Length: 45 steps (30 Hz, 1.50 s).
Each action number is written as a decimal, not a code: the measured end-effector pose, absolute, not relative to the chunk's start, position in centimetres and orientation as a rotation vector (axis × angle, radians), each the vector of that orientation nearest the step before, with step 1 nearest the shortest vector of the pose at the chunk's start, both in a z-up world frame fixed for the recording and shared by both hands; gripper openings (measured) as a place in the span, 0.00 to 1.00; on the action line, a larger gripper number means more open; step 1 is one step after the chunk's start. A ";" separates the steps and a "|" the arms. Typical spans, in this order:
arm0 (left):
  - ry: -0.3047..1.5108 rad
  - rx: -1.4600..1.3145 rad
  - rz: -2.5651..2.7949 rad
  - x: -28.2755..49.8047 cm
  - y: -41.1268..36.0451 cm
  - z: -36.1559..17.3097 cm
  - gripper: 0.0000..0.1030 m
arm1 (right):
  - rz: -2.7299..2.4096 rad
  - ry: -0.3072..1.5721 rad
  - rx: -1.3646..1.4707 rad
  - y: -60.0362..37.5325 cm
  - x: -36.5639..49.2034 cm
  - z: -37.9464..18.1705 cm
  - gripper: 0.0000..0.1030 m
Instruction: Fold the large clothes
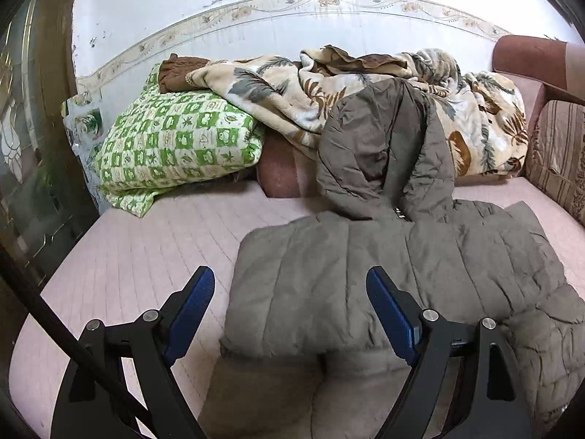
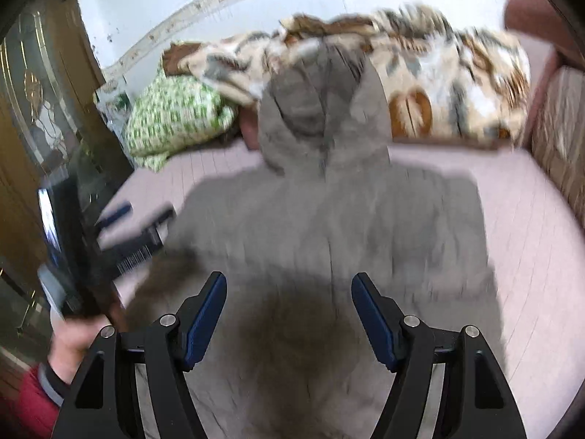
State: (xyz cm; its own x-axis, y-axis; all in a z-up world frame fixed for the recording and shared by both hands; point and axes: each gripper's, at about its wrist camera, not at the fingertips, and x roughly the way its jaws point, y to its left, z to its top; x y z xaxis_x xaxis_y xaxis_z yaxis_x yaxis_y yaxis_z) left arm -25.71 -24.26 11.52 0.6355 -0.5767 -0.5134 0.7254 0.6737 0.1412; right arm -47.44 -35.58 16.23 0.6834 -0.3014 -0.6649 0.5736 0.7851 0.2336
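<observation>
A grey-brown quilted hooded jacket [image 1: 365, 267] lies spread on the pink bed [image 1: 146, 241], its hood [image 1: 380, 153] propped against the bedding behind. My left gripper [image 1: 290, 281] hovers open above the jacket's left part, nothing between its blue pads. In the blurred right wrist view the same jacket [image 2: 329, 219] fills the middle, hood [image 2: 321, 109] at the far end. My right gripper [image 2: 289, 287] stands open over the jacket's lower back, holding nothing. The left gripper [image 2: 139, 219] shows at the jacket's left edge there, held by a hand [image 2: 73, 344] in a red sleeve.
A green checked pillow [image 1: 175, 146] lies at the back left, a leaf-patterned blanket [image 1: 402, 84] along the wall behind the hood. A striped cushion [image 1: 559, 157] and a padded armrest [image 1: 526, 55] bound the right side. A glass-panelled door [image 2: 33, 109] stands on the left.
</observation>
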 end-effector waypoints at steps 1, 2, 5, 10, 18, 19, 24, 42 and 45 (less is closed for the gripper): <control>0.457 0.353 -0.757 -25.5 -24.3 11.5 0.82 | -0.519 0.642 0.422 -36.0 -46.6 17.7 0.73; 0.465 0.346 -0.758 -25.2 -24.2 11.5 0.82 | -0.531 0.643 0.394 -36.5 -45.4 19.4 0.73; 0.485 0.325 -0.778 -24.7 -23.9 11.5 0.82 | -0.526 0.632 0.402 -38.1 -42.6 23.0 0.73; 0.479 0.333 -0.768 -24.6 -23.5 10.8 0.82 | -0.551 0.571 0.486 -42.0 -38.7 27.6 0.78; 0.505 0.328 -0.772 -23.7 -23.9 9.8 0.82 | -0.669 0.553 0.540 -51.4 -30.2 29.1 0.90; 0.511 0.325 -0.772 -23.5 -23.9 9.7 0.82 | -0.689 0.552 0.560 -53.0 -28.9 28.8 0.90; 0.544 0.311 -0.783 -22.6 -24.3 9.0 0.82 | -0.762 0.580 0.565 -58.7 -23.8 26.4 0.90; 0.583 0.355 -0.808 -22.8 -25.7 7.2 0.82 | -0.816 0.559 0.541 -64.4 -21.1 21.2 0.05; 0.556 0.350 -0.806 -23.1 -25.3 7.9 0.82 | -0.802 0.531 0.526 -62.9 -22.9 22.7 0.05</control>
State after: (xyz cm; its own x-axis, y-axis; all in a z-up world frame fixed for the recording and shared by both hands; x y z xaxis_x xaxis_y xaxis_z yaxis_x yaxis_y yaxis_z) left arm -23.10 -25.34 7.86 0.5621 -0.5801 -0.5895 0.7575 0.6473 0.0853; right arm -22.94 -62.95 22.67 0.5820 -0.5245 -0.6215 0.7768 0.5846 0.2342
